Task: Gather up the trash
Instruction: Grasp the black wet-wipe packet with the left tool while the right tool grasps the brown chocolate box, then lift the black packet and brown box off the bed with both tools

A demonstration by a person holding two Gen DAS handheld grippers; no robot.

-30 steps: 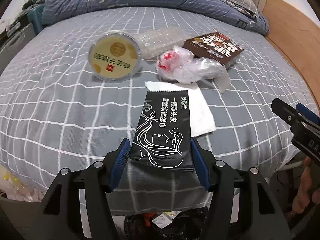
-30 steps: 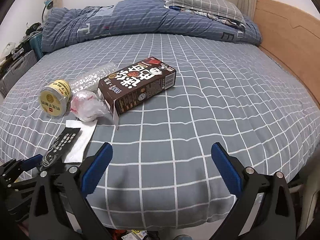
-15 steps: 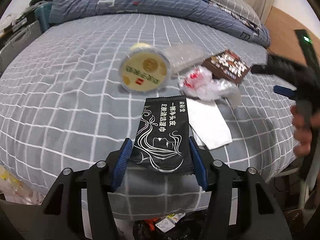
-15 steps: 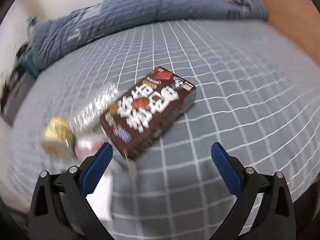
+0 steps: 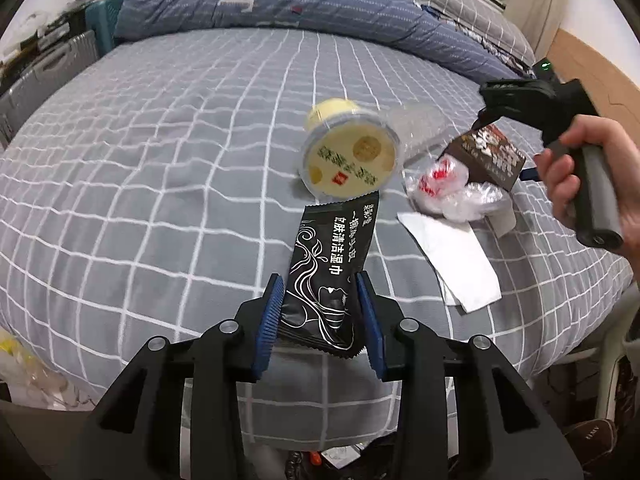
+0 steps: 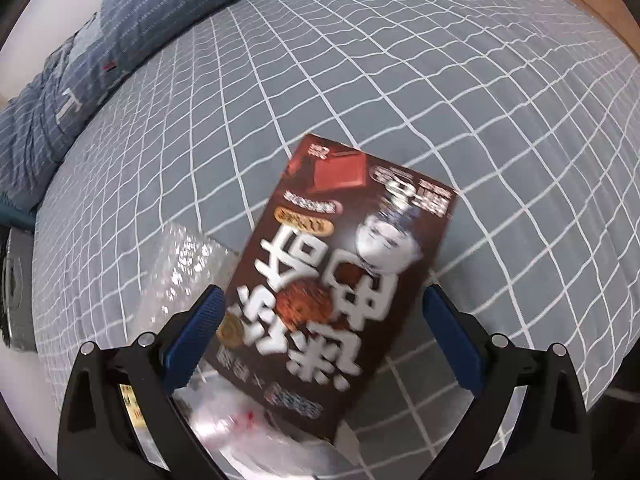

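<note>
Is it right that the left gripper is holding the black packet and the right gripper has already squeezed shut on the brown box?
Not quite. The left gripper does hold the black packet, but the right gripper is open. The right wrist view shows its fingers spread either side of the brown box, not squeezing it.

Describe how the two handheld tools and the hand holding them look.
Each tool, left and right, has black angular arms with silver screws and blue ribbed fingers. In the left view the right tool's body is black, with a grey handle and a green light; the right hand is bare, no sleeve visible.
</note>
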